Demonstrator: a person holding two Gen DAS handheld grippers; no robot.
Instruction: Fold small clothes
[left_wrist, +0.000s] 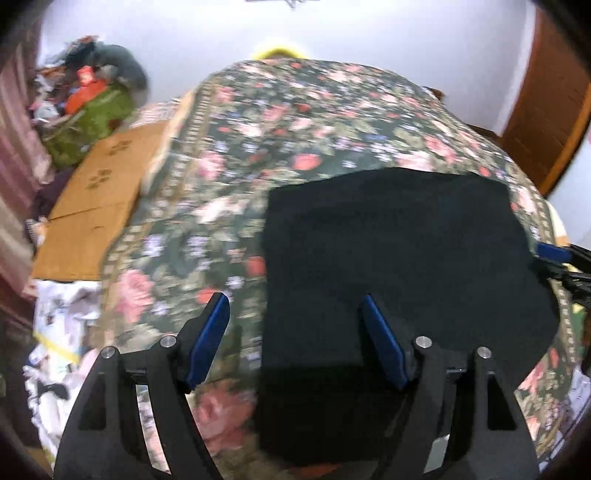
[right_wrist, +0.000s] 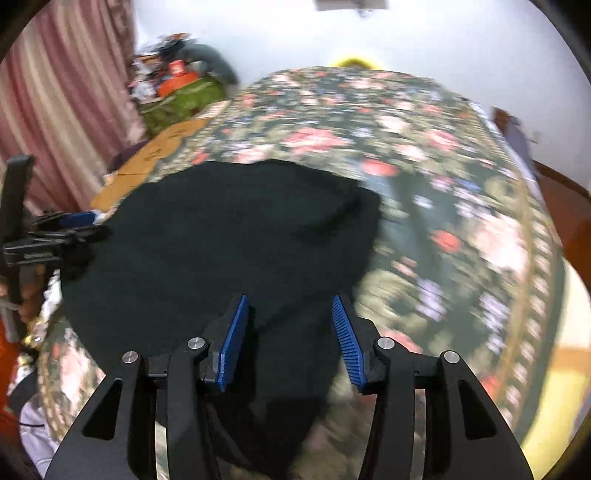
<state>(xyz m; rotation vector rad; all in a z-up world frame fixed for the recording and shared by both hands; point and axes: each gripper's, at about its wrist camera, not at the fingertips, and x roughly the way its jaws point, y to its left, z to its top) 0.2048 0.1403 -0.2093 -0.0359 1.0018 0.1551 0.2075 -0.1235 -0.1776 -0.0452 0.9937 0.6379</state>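
Observation:
A black garment lies flat on a floral bedspread. In the left wrist view my left gripper is open and empty, its jaws straddling the garment's left edge near the front. In the right wrist view the same black garment lies ahead, and my right gripper is open and empty over its near right corner. The right gripper also shows at the right edge of the left wrist view, and the left gripper at the left edge of the right wrist view. Both views are motion-blurred.
A cardboard sheet lies left of the bed. A pile of clothes and a green bag stand at the far left, by pink curtains. White cloth lies at the near left. A wooden door is at the right.

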